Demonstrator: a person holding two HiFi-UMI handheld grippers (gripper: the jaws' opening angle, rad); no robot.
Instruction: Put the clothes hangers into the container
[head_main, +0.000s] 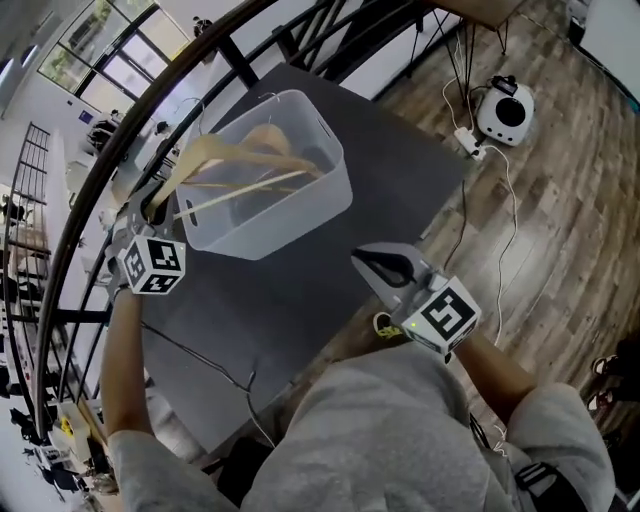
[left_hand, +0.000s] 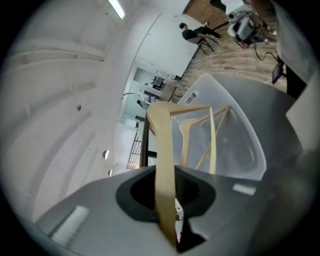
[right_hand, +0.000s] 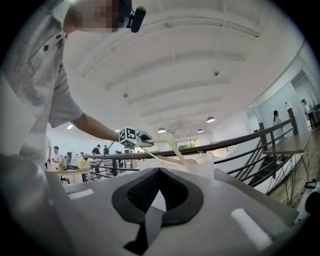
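**Holding a hanger over the bin**

Left gripper (head_main: 152, 205) is clamped, jaws nearly together, on one arm of a wooden hanger (head_main: 245, 158), which sits tilted above the clear bin (head_main: 330, 150) on a dark table (head_main: 300, 300). Right gripper (head_main: 378, 262) is closed and empty, apart from the bin. Two hangers show: one held, a second hanger (left_hand: 186, 131) already inside. One bin. The hanger looks light, stiff and smooth, so it may swivel; a flat arm seems the best hold.
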